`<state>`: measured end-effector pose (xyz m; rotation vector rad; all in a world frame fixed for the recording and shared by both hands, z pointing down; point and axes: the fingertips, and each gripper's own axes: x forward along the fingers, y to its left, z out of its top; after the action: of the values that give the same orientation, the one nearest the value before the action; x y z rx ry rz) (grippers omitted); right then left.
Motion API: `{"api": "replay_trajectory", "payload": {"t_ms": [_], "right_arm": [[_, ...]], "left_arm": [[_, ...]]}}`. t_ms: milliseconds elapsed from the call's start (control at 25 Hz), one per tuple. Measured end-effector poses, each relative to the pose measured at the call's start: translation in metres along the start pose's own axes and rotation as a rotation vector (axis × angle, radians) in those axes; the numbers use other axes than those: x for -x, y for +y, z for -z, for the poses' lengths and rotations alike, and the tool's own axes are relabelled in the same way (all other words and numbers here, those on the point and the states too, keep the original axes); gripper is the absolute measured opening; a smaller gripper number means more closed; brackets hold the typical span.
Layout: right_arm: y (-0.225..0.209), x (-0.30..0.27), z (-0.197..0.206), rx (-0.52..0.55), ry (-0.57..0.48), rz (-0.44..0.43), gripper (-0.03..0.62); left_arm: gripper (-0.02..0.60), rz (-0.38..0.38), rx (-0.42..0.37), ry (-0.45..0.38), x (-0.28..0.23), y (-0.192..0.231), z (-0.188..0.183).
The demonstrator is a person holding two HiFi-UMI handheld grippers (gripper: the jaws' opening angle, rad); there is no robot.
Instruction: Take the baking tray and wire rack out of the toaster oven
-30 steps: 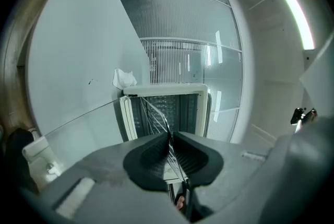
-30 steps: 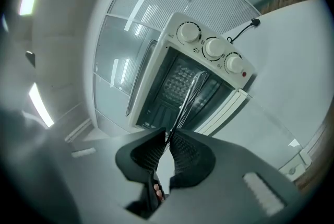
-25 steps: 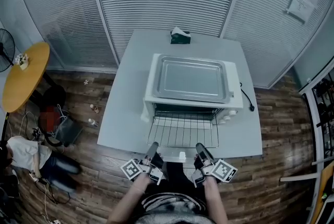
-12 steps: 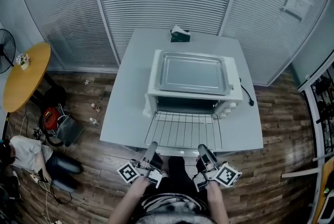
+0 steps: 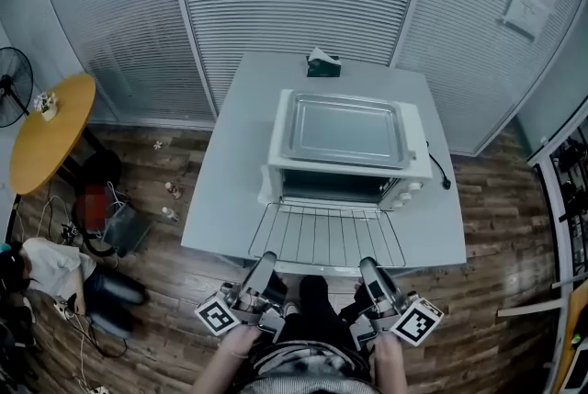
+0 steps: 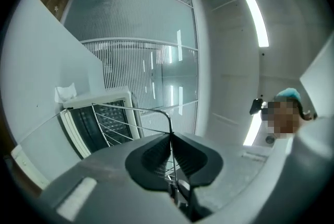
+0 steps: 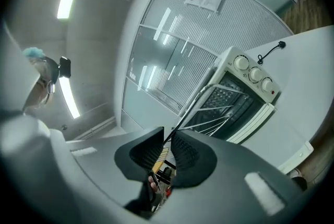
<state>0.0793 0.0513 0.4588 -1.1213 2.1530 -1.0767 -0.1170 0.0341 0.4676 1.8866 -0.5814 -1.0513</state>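
Observation:
The white toaster oven point(image 5: 412, 170) stands on a grey table point(image 5: 230, 172), its mouth facing me. On its top lies the metal baking tray point(image 5: 344, 128). The wire rack point(image 5: 326, 236) hangs in the air before the oven mouth, clear of the cavity. My left gripper point(image 5: 265, 265) pinches the near left corner of the rack, and its jaws are closing on the wire. My right gripper point(image 5: 368, 267) is shut on the near right corner. In the left gripper view the left gripper point(image 6: 170, 137) clamps the rack point(image 6: 130, 113). In the right gripper view the right gripper point(image 7: 168, 139) holds the rack point(image 7: 201, 95).
A green tissue box point(image 5: 322, 63) sits at the table's far edge. The oven's black cord point(image 5: 439, 170) trails off its right side. A round yellow table point(image 5: 50, 130) and a fan point(image 5: 14, 84) stand to the left, with bags on the floor point(image 5: 110, 222). Blinds close the back.
Both grippers have pulled back toward me and risen with the wire rack. The rack has slid out of the oven mouth and now hangs higher.

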Motion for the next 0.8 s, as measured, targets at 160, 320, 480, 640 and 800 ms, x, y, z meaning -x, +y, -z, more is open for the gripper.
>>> {"api": "replay_trajectory", "payload": {"t_ms": [160, 320, 480, 640, 800], "right_arm": [[0.026, -0.001, -0.016, 0.013, -0.032, -0.061, 0.046], [0.055, -0.001, -0.036, 0.021, -0.075, -0.127, 0.041], [0.083, -0.003, -0.054, 0.052, -0.105, -0.193, 0.038], [0.103, -0.007, -0.071, 0.065, -0.123, -0.264, 0.038], [0.113, -0.019, -0.089, 0.075, -0.141, -0.329, 0.038]], "left_arm": [[0.014, 0.056, -0.016, -0.002, -0.010, -0.028, -0.007], [0.015, 0.112, -0.040, 0.003, -0.021, -0.054, -0.016], [0.015, 0.182, -0.083, 0.013, -0.032, -0.084, -0.025], [0.014, 0.255, -0.161, 0.030, -0.045, -0.114, -0.034], [0.014, 0.320, -0.223, 0.043, -0.065, -0.129, -0.044]]}}
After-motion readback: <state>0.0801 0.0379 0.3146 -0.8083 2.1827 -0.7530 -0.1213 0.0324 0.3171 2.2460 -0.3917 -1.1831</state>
